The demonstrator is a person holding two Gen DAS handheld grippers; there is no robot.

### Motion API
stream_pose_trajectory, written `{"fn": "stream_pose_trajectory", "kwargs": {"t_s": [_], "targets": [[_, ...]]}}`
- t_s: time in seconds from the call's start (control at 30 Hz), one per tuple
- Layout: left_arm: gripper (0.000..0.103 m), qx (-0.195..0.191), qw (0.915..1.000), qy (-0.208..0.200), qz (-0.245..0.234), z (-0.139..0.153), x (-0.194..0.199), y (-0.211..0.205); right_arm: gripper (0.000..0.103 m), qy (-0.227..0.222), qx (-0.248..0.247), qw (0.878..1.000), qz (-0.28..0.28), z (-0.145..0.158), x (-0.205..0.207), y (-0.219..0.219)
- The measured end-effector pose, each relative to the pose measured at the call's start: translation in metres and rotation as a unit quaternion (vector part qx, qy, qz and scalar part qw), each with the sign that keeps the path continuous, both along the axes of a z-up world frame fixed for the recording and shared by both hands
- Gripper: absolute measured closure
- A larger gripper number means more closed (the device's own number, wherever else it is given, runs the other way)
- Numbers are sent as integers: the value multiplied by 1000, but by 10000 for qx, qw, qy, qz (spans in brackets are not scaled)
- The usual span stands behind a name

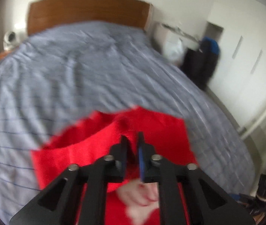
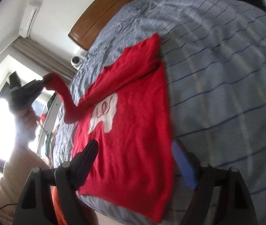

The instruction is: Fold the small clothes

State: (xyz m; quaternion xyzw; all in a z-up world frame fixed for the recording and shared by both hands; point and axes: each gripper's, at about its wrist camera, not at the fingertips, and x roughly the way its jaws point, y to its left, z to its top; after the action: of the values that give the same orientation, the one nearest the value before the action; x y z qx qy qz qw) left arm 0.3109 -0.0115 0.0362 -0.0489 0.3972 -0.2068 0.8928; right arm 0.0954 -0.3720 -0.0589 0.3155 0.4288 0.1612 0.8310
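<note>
A red sweater (image 2: pixel 133 123) with a white patch on its chest lies flat on the blue-grey striped bed (image 2: pixel 226 75). My left gripper (image 1: pixel 133 140) is shut on the sweater's sleeve (image 1: pixel 99 150) and holds it lifted above the bed; it also shows in the right wrist view (image 2: pixel 45 79) with the sleeve (image 2: pixel 65 97) stretched from it. My right gripper (image 2: pixel 134 146) is open and empty, its fingers (image 2: pixel 183 161) straddling the sweater's lower part near the bed's front edge.
A wooden headboard (image 1: pixel 88 9) stands at the bed's far end. A dark bag and white sack (image 1: pixel 198 60) sit right of the bed by white wardrobe doors. A bright window and curtain (image 2: pixel 39 56) lie left in the right wrist view.
</note>
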Motion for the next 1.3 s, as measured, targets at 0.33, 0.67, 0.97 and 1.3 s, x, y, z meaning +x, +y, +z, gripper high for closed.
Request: {"fn": "stream_pose_trajectory", "kwargs": {"t_s": [0.33,0.67,0.97,1.3], "targets": [[21,697,9971,277,146,-51,-107,32,23,50,-422,9988,-225,0,-12,-28],[32,422,9860,1525,520,-132,-246,75,23,821,-835,9886,945,-37,-25,16],[101,-239,9786,1991,459,-144,-253,77,99,1102,-820,9797,1462,-46,-33,31],[101,-1435,9831,822,789,-50,-147,117,99,-213,-26,9971,729,33,42,-5]]}}
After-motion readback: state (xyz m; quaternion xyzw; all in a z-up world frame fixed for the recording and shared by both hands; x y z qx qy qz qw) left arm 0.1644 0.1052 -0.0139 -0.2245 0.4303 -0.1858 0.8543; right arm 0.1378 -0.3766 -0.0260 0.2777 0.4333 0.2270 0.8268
